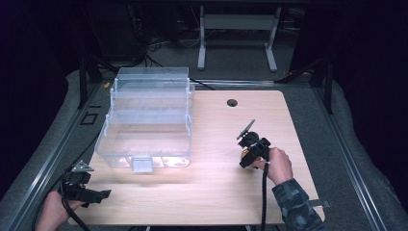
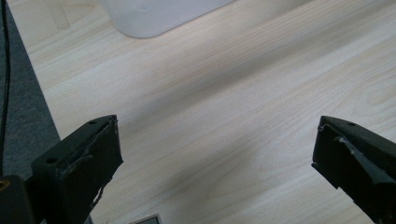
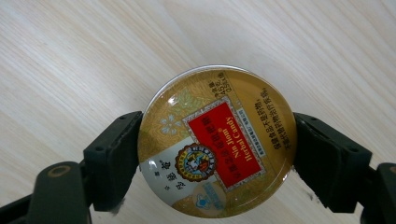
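A: What's on the desk [image 1: 211, 192]?
B: Big clear tiered plastic box [image 1: 149, 120] at the back left, can't see anything inside.
A: And the candy tin [image 3: 217, 142]?
B: Right gripper [image 1: 251, 155] is clamped on it, above the desk's right side. Left gripper [image 2: 217, 154] gapes wide, nothing in it.

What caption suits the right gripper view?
Right tongs clamp a round gold candy tin above the wooden table.
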The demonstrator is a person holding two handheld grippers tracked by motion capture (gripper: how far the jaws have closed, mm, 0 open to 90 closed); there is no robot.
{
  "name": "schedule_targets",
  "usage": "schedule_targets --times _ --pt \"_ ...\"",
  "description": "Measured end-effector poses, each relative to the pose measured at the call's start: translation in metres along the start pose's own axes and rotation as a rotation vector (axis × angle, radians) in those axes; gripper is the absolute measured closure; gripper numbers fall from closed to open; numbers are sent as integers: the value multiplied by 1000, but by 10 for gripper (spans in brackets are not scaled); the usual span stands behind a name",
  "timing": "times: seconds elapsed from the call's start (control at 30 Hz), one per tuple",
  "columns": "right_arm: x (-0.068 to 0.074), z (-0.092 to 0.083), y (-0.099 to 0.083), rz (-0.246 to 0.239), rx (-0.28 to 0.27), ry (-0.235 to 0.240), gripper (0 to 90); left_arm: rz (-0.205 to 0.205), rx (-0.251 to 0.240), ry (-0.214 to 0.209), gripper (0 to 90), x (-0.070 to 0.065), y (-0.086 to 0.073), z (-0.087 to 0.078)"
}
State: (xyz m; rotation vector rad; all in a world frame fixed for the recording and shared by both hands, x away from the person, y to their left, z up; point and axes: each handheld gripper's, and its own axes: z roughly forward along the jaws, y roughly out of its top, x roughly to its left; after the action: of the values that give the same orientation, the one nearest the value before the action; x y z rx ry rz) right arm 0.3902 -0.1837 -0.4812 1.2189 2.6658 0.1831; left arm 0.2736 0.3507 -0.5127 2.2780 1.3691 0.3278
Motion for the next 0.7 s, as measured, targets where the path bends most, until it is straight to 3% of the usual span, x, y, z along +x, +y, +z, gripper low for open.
schedule_targets --times 0.1,0.23,0.27,0.3,0.37,0.4,0.43,0.47,0.53,0.57,0.67,0.7 --pt "-9 -1 -8 26 4 -23 201 1 -1 1 14 0 0 0" --pt "-19 -5 -18 54 36 -146 201 1 -2 -1 14 -1 0 0" --pt "-25 -4 -22 70 13 -42 201 0 0 -1 14 -1 -1 1" --pt "-28 -4 -24 77 18 -63 201 1 1 -2 14 -1 -1 1" --pt "-35 -3 -29 98 13 -41 201 3 4 -3 16 -1 -2 2" --pt "-40 0 -32 115 -30 30 201 4 4 -5 16 -1 -2 2" --pt "-40 0 -32 115 -30 30 201 4 4 -5 16 -1 -2 2" --pt "-46 0 -37 130 -13 -21 201 -2 3 -4 16 -1 -3 2" --pt "-53 0 -41 148 6 -3 201 -1 5 -2 16 0 -3 1" --pt "-56 1 -44 162 -5 -27 201 -1 4 -2 16 0 -4 1" --pt "-64 3 -49 183 1 -33 201 -3 4 -4 16 1 -4 1" --pt "-72 6 -55 210 10 -35 201 -5 4 -2 16 1 -5 1"
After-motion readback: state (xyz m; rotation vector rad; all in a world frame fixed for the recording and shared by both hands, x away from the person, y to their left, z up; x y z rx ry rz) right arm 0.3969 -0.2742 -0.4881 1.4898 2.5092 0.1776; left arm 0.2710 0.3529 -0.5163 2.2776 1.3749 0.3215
